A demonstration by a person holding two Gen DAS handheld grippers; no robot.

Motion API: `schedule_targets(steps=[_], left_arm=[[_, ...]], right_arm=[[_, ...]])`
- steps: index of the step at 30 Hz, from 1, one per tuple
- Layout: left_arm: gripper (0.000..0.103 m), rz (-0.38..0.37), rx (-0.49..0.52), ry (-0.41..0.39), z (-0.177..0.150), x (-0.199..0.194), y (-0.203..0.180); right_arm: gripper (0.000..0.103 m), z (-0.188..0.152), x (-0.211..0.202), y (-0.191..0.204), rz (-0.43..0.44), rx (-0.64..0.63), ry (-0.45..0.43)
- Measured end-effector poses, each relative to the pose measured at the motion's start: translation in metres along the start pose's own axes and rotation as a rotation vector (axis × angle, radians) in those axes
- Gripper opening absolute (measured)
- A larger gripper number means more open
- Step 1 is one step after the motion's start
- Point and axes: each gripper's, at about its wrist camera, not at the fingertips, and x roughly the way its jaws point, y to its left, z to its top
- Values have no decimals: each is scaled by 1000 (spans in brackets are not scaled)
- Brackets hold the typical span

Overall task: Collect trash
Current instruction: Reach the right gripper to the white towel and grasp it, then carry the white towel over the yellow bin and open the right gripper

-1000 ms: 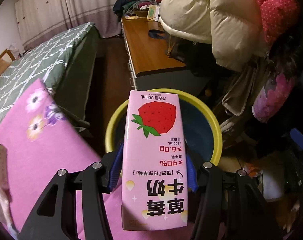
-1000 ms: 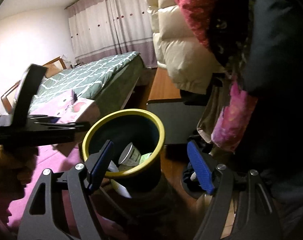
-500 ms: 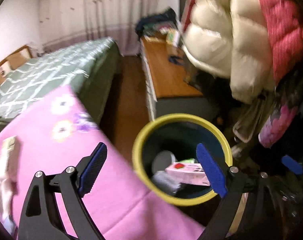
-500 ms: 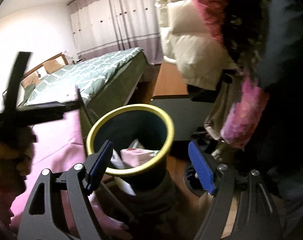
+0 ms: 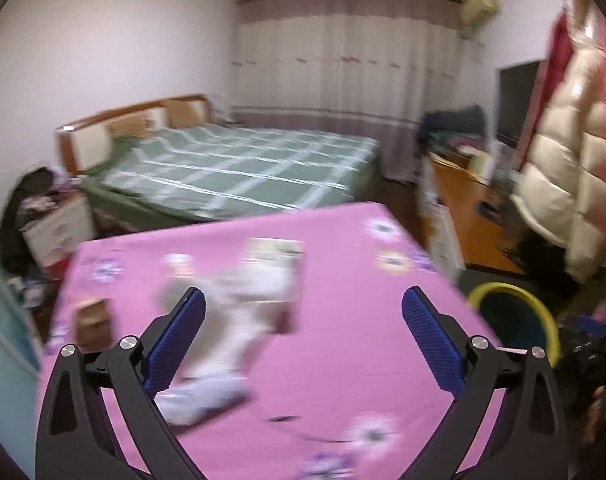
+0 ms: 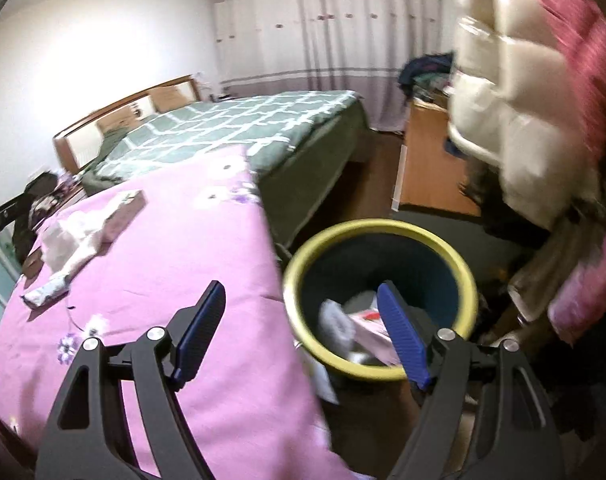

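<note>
My left gripper [image 5: 303, 292] hangs over the pink flowered cloth [image 5: 343, 380], its jaws opening wide with nothing between them. Blurred trash lies on the cloth ahead of it: crumpled white paper [image 5: 263, 284], a flat box [image 5: 275, 248], a small brown box [image 5: 95, 320] and a white wrapper [image 5: 199, 400]. The yellow-rimmed bin [image 5: 543, 320] stands at the far right. My right gripper [image 6: 301, 285] is open and empty over the cloth's edge [image 6: 223, 320] and the bin [image 6: 459, 276]. A pink strawberry milk carton [image 6: 369, 320] lies inside the bin among white scraps.
A green checked bed [image 5: 243, 168] stands behind the table. A wooden desk [image 6: 427, 160] and hanging padded coats [image 6: 503, 100] crowd the right side beside the bin. A white nightstand [image 5: 59, 228] with dark clutter is at the left.
The left gripper let the strawberry milk carton drop into the bin, opened wide and swung left over the pink cloth. The right gripper shifted left, staying open.
</note>
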Motion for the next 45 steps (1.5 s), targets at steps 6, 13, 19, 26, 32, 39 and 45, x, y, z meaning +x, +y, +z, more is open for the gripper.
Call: schedule_targets(steps=[6,13,19,26,32,39,45], left_arm=[[98,182,-118,-32,-13,-4,100],[98,395,-191,-65,-44,2,180],[98,465,-283,-70,-72,0,221],[98,478,-286,-82,-78,2,225],[98,469,-264,-92,-74,-1,208],[98,462,-261,-88,-73,-4,205],[98,459,-252,-88,-73,-4,202]], right_arm=[[74,20,26,67,113,-84,21],[74,36,73,172,268,-192,94],[74,45,121,255,353,-256,191],[74,39,167,303,375,-276,313],[74,30,191,326,354,-308,342],[26,22,196,336,345,-363,333],[9,28,193,320,393,-309,346]])
